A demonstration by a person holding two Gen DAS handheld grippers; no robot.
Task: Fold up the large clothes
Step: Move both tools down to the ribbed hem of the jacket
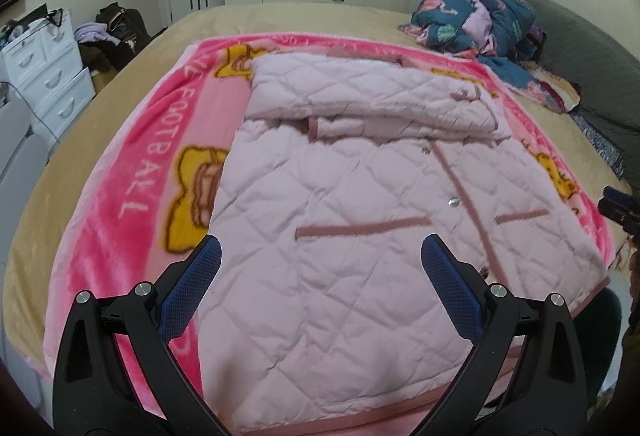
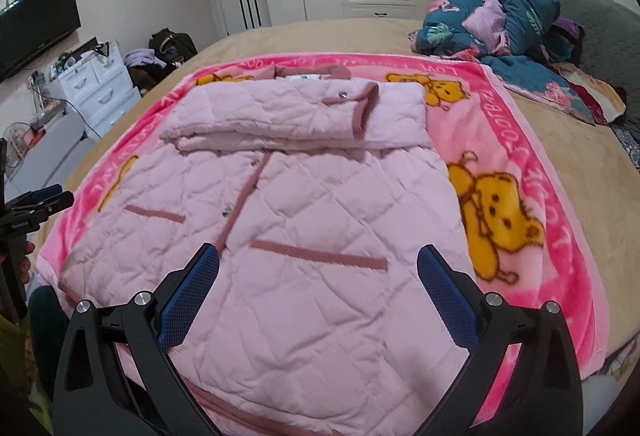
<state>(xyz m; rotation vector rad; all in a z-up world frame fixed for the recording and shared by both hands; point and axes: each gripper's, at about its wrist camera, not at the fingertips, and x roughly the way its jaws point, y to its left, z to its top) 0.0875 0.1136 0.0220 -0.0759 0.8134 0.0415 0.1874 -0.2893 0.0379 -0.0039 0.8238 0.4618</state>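
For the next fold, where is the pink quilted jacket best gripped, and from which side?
Probably the bottom hem of the pink quilted jacket, at its two near corners, coming from the near edge of the bed. The sleeves are already folded across the chest, and the hem lies flat and free toward both open claws: left claw, right claw.

The quilted jacket's (image 1: 340, 236) near hem is cut off by the bottom edge; its sleeves lie hidden under the folded top part.
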